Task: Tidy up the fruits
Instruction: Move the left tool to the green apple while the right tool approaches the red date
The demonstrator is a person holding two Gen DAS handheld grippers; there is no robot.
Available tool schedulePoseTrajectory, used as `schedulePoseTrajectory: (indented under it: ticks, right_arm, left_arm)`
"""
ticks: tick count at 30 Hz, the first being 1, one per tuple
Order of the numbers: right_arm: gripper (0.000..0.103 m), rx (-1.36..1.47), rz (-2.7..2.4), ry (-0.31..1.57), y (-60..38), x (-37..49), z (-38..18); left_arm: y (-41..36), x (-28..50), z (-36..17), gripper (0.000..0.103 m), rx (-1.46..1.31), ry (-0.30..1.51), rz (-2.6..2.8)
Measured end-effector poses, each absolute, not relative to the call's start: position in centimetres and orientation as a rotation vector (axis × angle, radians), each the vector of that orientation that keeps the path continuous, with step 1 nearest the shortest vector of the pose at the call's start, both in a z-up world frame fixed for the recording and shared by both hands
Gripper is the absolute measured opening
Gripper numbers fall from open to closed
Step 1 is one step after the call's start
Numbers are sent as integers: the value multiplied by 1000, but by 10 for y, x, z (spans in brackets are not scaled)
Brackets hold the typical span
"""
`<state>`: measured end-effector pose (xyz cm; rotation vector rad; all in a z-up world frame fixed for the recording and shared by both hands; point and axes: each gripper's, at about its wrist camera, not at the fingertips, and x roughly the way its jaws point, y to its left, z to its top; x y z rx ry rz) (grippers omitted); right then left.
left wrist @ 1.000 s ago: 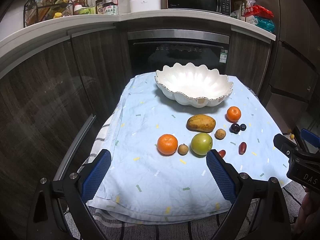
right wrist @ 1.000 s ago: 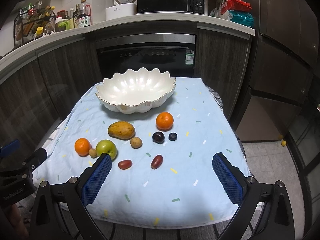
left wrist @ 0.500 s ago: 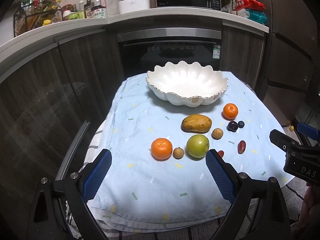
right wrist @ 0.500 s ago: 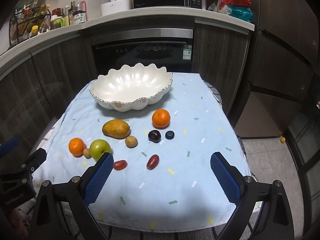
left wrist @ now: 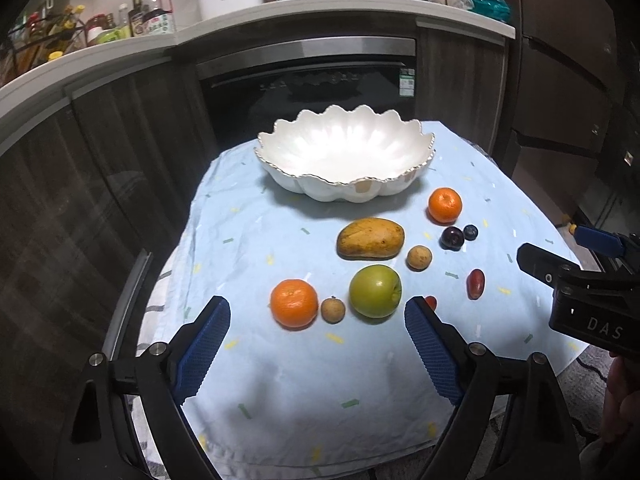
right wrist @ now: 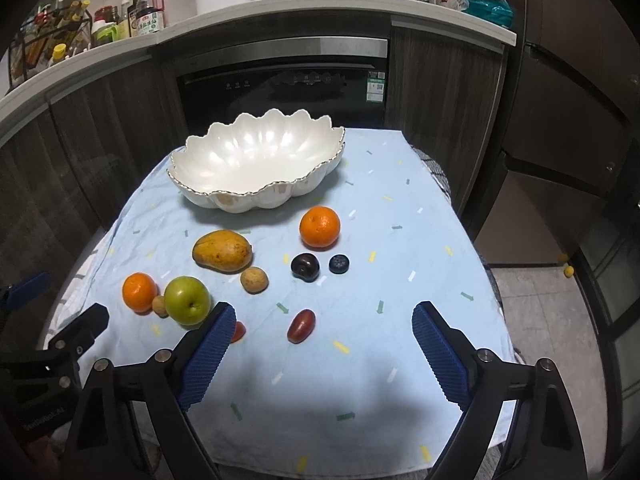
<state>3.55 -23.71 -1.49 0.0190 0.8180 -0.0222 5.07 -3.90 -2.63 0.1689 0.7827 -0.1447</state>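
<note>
A white scalloped bowl [left wrist: 416, 176] [right wrist: 316, 184] stands empty at the back of a light blue cloth. In front of it lie a mango [left wrist: 370, 238] [right wrist: 222, 256], two oranges [left wrist: 294, 303] [left wrist: 445, 205], a green apple [left wrist: 375, 291] [right wrist: 187, 300], two small brown fruits [left wrist: 333, 310] [left wrist: 419, 257], a dark plum [right wrist: 305, 267], a blueberry [right wrist: 339, 263] and a red date [right wrist: 301, 326]. My left gripper [left wrist: 316, 340] is open and empty, near the orange and apple. My right gripper [right wrist: 322, 340] is open and empty over the date.
The small table [right wrist: 400, 420] stands against dark cabinets and an oven [right wrist: 280, 88]. A white counter above holds bottles [right wrist: 148, 20], a rice cooker and a microwave. A small red fruit [right wrist: 239, 331] is half hidden behind my right gripper's left finger.
Both grippers have moved forward toward the fruits, so the table looks closer. Both stay open. No fruit has moved.
</note>
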Motion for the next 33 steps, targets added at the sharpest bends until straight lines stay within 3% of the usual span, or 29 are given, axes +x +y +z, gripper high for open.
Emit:
schedulePoseTrajectory:
  ticks: [11, 18, 33]
  right_arm:
    - [82, 33, -22, 872, -240, 54, -31]
    - [79, 36, -25, 903, -241, 68, -42]
    - [64, 25, 14, 972, -230, 86, -66]
  left_arm:
    - [-60, 77, -41, 84, 190, 817, -223]
    - [-72, 93, -55, 75, 213, 847, -262]
    - [-76, 111, -78, 68, 218, 904, -295]
